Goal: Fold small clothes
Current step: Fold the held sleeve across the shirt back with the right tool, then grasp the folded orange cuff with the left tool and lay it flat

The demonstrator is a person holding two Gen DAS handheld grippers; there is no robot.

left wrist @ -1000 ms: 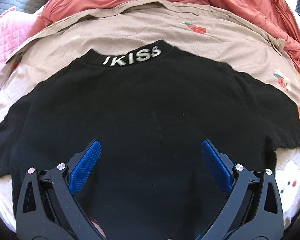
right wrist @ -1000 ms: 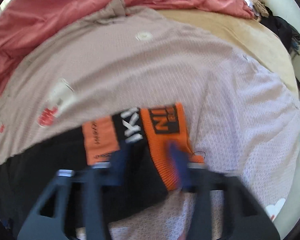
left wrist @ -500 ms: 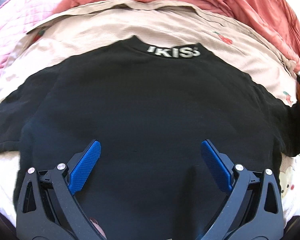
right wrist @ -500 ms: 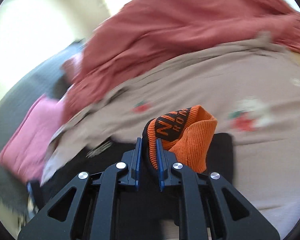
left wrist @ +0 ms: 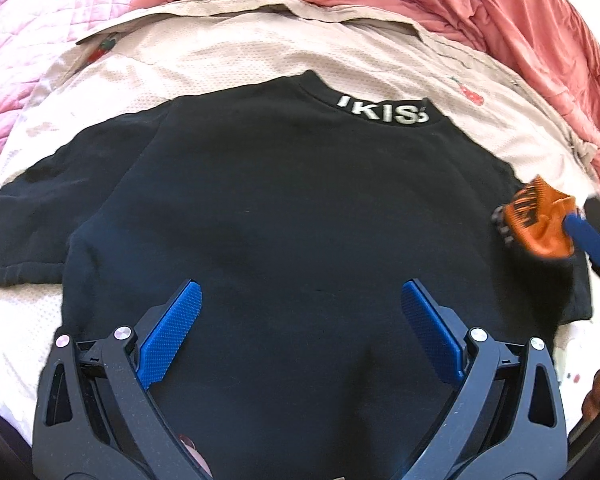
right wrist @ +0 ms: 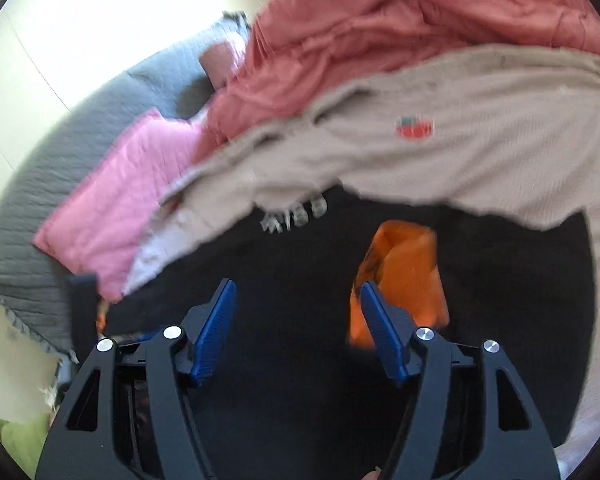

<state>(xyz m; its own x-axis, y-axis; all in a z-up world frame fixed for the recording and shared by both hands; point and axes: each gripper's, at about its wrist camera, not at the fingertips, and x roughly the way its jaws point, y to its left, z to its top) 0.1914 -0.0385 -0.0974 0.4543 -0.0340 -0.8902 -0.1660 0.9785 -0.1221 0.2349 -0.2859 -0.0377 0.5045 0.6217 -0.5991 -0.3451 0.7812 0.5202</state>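
Right wrist view: right gripper (right wrist: 296, 320) over black shirt (right wrist: 300, 360), jaws just spread, nothing between; orange cuff (right wrist: 404, 264) beside one pad. Left gripper (left wrist: 300, 328) wide, empty.

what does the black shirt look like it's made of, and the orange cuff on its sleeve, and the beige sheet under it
Black shirt: probably a soft matte cotton knit; it lies limp, without sheen. Orange cuff: apparently a ribbed knit; fine parallel ridges show. Beige sheet: a textured, waffle-like or mesh weave, judging by its dotted grid, printed with small strawberries.

Motion blur smears the orange cuff (right wrist: 400, 268), its lettering unreadable; the black shirt's (left wrist: 280, 208) hem is hidden.
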